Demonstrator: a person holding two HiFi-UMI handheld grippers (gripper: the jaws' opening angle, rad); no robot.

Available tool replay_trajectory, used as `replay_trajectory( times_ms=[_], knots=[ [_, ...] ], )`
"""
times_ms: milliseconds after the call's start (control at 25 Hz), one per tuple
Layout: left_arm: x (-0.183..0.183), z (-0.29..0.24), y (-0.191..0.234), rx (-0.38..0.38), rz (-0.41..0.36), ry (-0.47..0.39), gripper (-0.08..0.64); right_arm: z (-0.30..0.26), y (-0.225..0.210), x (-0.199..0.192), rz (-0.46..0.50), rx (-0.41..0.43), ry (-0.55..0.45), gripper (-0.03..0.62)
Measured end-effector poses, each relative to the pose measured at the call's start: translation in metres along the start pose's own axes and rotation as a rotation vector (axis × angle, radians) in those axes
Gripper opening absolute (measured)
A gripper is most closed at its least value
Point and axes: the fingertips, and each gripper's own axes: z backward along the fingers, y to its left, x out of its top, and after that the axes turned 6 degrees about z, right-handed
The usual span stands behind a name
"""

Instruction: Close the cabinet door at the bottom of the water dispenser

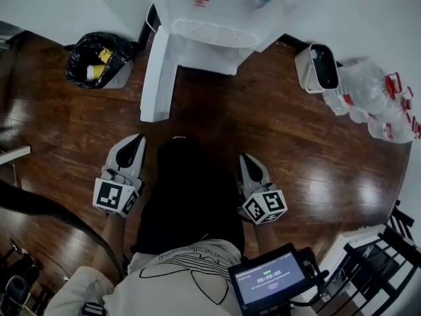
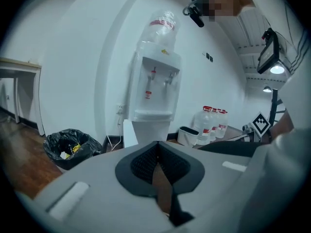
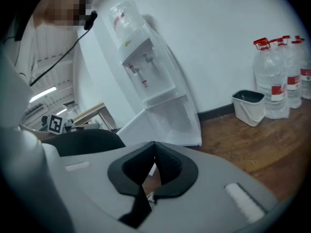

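Note:
The white water dispenser [image 1: 214, 18] stands against the far wall. Its bottom cabinet door [image 1: 158, 78] is swung open toward me on the left side. In the left gripper view the dispenser [image 2: 155, 86] is straight ahead with the door [image 2: 129, 134] edge-on. From the right gripper view the dispenser [image 3: 146, 67] leans left, and its open door [image 3: 138, 125] and bare cabinet inside [image 3: 177, 118] show. My left gripper [image 1: 135, 141] and right gripper [image 1: 247, 159] hover low, well short of the door, both shut and holding nothing. Their tips meet in the left gripper [image 2: 156, 144] and right gripper [image 3: 154, 144] views.
A black-bagged trash bin [image 1: 99, 58] sits left of the dispenser. To its right stand a small white bin [image 1: 317, 68] and several large water bottles [image 1: 375, 104]. A metal rack [image 1: 385, 255] is at my lower right. Dark wood floor [image 1: 217, 117] lies between me and the door.

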Motion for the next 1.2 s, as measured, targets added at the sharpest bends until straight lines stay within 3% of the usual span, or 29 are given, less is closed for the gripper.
replay_trajectory(
  times_ms=[80, 200, 440, 560, 680, 760, 840, 960, 1080, 1200],
  knots=[
    [-0.006, -0.012, 0.018, 0.022, -0.017, -0.031, 0.020, -0.027, -0.009, 0.003, 0.030, 0.026, -0.041, 0.005],
    [-0.016, -0.021, 0.045, 0.067, -0.021, -0.090, 0.020, -0.057, -0.035, 0.004, 0.061, -0.010, -0.097, 0.003],
    [-0.044, -0.038, 0.061, 0.065, -0.021, -0.186, 0.020, -0.064, -0.064, -0.010, 0.103, -0.059, -0.159, 0.003],
    [-0.046, -0.047, 0.043, -0.009, -0.008, -0.232, 0.020, -0.050, -0.067, -0.020, 0.118, -0.079, -0.158, 0.003],
    [-0.039, -0.077, 0.011, -0.140, 0.076, -0.300, 0.018, -0.026, -0.064, -0.029, 0.118, -0.105, -0.160, 0.003],
    [-0.034, -0.089, -0.003, -0.154, 0.127, -0.358, 0.014, -0.012, -0.061, -0.033, 0.129, -0.107, -0.162, 0.003],
    [-0.042, -0.083, -0.004, -0.110, 0.123, -0.353, 0.011, -0.003, -0.056, -0.038, 0.132, -0.098, -0.162, 0.003],
    [-0.075, -0.065, 0.018, -0.050, 0.092, -0.257, 0.012, -0.017, -0.032, -0.045, 0.156, -0.007, -0.160, 0.003],
    [-0.108, -0.040, 0.047, 0.035, 0.084, -0.173, 0.018, -0.058, 0.004, -0.053, 0.258, 0.092, -0.111, 0.003],
    [-0.118, -0.002, 0.072, 0.130, 0.102, -0.193, 0.018, -0.101, 0.049, -0.059, 0.367, 0.187, -0.056, 0.003]
  ],
)
